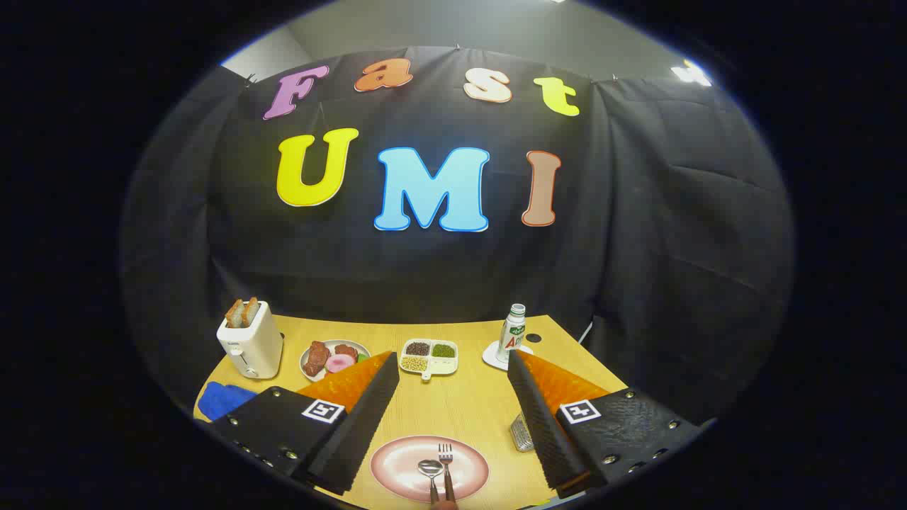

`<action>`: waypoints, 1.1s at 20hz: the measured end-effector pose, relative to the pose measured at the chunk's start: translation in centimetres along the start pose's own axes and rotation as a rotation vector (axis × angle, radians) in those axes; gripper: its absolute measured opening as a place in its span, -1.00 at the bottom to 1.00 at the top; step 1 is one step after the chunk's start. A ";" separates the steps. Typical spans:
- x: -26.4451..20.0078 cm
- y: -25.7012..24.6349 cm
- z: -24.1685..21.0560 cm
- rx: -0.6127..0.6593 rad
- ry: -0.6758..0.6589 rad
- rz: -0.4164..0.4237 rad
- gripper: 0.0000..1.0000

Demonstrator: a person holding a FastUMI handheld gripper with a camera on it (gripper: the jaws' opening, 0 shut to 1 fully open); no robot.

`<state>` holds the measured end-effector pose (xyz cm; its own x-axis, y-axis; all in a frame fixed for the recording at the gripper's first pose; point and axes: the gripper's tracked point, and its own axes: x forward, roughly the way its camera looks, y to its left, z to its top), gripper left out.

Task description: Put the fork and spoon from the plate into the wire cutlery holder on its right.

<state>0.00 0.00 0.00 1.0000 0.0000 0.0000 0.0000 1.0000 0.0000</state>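
A pink plate (397, 464) lies on the wooden table, low between my two fingers. On it rest a spoon (430, 469) and a fork (446, 457) side by side, heads pointing away, handles toward me. The wire cutlery holder (522, 432) stands just right of the plate, mostly hidden behind my right finger. My gripper (453, 368) hangs above the table, open wide, with nothing between its fingers.
Toward the back of the table (460, 404) stand a white toaster (249, 343) with bread, a plate of food (331, 358), a divided dish of beans (429, 355) and a bottle (511, 333) on a coaster. A blue cloth (221, 399) lies at the left edge.
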 end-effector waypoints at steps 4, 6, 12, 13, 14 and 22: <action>0.4 -0.4 -0.3 0.010 0.018 -0.001 0.90; 0.6 -0.5 -0.4 0.010 0.027 -0.003 0.90; 1.4 -0.8 -1.2 0.019 0.069 -0.007 0.90; 1.6 -1.0 -1.3 0.021 0.081 -0.011 0.90; 1.9 -1.2 -1.8 0.022 0.099 -0.016 0.90; 3.6 -1.7 -10.3 -0.009 0.396 -0.021 0.90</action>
<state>3.60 -1.73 -10.31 0.9225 -0.0226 -0.3854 0.0190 0.9997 -0.0132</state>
